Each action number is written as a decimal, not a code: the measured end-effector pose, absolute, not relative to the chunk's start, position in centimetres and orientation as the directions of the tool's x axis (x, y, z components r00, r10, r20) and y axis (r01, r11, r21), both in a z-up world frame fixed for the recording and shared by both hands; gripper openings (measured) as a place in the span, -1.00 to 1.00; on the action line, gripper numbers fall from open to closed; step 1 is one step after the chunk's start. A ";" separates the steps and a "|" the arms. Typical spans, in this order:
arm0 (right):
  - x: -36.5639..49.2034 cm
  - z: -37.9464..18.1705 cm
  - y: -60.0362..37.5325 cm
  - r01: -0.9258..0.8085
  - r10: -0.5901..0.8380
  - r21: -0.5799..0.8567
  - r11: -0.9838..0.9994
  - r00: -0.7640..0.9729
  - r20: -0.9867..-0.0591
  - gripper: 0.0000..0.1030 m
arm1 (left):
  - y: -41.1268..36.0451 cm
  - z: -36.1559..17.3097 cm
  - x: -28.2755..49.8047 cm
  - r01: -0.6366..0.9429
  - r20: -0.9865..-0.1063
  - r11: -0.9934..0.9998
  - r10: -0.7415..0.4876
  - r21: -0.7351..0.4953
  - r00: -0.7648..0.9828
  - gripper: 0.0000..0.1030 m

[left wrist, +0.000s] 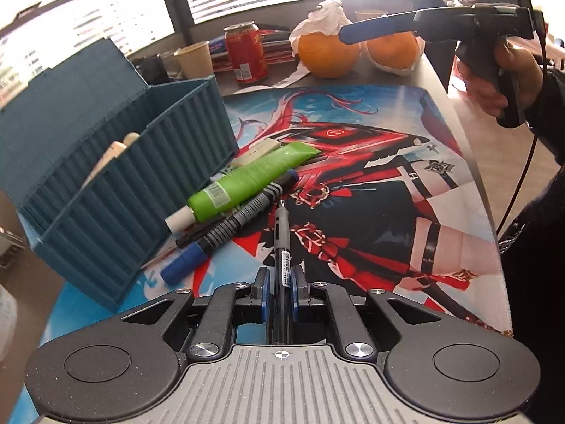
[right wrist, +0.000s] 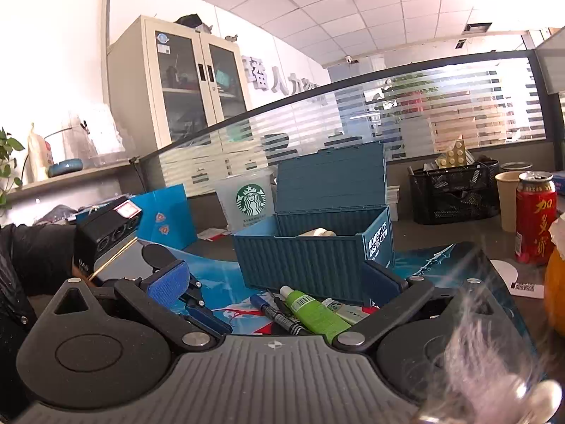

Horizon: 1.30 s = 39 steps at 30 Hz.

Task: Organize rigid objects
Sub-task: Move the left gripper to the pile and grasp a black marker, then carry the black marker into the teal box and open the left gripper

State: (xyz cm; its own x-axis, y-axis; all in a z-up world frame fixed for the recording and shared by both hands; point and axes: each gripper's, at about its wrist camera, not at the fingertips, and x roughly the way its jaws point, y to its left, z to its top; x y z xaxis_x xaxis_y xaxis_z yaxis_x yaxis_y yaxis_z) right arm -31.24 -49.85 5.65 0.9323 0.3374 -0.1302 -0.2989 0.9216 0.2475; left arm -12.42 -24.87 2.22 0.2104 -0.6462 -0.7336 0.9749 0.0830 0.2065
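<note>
Printed desk mat point(left wrist: 353, 134), left gripper point(left wrist: 281, 288) clamped on grey pen point(left wrist: 282, 243), right gripper point(right wrist: 279, 282) wide apart, empty

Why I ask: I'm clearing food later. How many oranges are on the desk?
2. One orange sits at the desk's far side, right of the red can, tissue on top; the other orange is immediately right of it. More may be hidden.

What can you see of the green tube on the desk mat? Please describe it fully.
The green tube looks like soft glossy plastic, with a white cap at one end, a flat crimped tail at the other and a barcode label near the cap. It lies flat beside the blue container box, resting against a striped marker.
</note>
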 end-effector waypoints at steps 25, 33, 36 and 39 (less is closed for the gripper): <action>-30.0 2.5 -49.9 -0.327 0.401 0.377 0.867 0.906 -0.137 1.00 | -26.7 13.7 -7.4 0.904 -0.645 0.070 -0.677 0.423 0.354 -0.80; -29.2 2.0 -50.1 -0.368 0.441 0.440 0.819 0.894 -0.073 1.00 | -29.8 13.1 -2.9 0.927 -0.714 -0.024 -0.645 0.376 0.273 -0.80; -28.5 1.4 -50.6 -0.364 0.445 0.487 0.794 0.894 -0.058 1.00 | -30.5 12.1 -1.7 0.938 -0.747 -0.079 -0.630 0.337 0.215 -0.80; -27.5 1.1 -51.1 -0.345 0.435 0.513 0.786 0.898 -0.062 1.00 | -31.2 11.0 -0.8 0.947 -0.782 -0.128 -0.601 0.296 0.163 -0.80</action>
